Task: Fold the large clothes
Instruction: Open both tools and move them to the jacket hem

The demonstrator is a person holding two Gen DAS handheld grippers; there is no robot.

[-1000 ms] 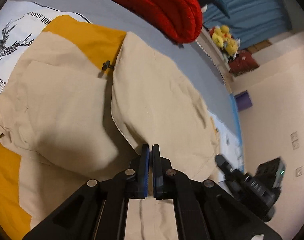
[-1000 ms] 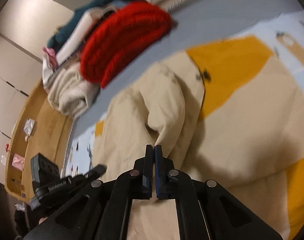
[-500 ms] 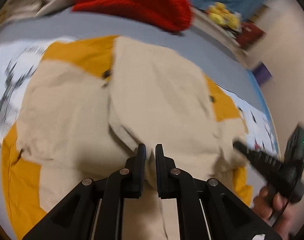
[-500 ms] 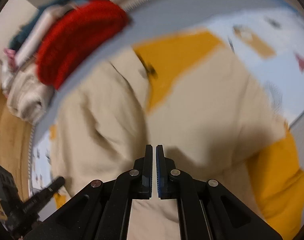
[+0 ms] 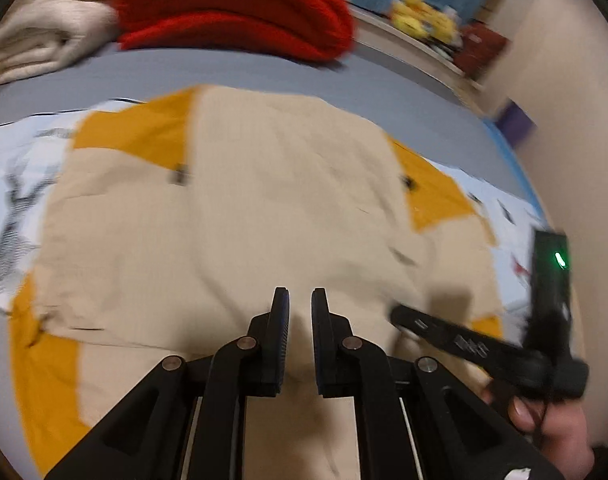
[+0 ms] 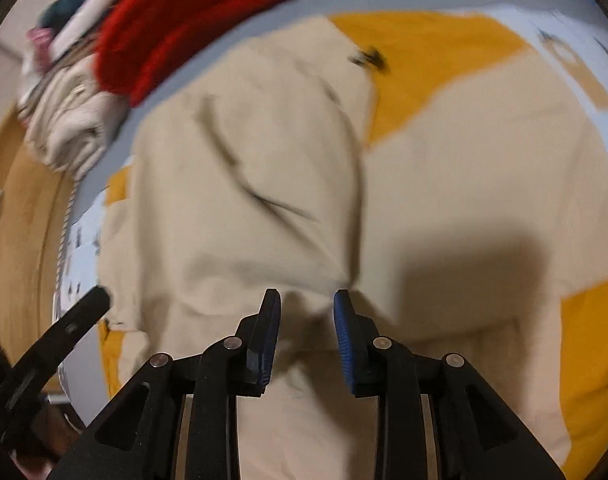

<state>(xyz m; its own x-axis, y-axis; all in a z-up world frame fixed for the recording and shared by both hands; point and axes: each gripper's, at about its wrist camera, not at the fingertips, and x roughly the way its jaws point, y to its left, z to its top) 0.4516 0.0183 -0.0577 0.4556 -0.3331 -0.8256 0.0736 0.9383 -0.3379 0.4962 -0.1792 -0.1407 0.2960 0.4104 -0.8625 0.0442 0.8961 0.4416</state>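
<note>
Both tools (image 5: 300,300) (image 6: 307,300) parted above beige-orange garment (image 5: 264,208); no legible writing.

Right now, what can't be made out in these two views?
- Garment near edge: both views, hidden under the gripper bodies.
- Dark fastener: both views, motion blur; type unclear.
- Sheet print: left view, blurred and cut by the rim.
- Shelf items: left view, small and blurred.

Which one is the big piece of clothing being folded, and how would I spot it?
Look at the bed with its grey cover. In its middle lies the beige and orange garment, spread flat, nearer than the red knit pile and cream bundle. It alone is two-coloured: beige panels with orange corners.
</note>
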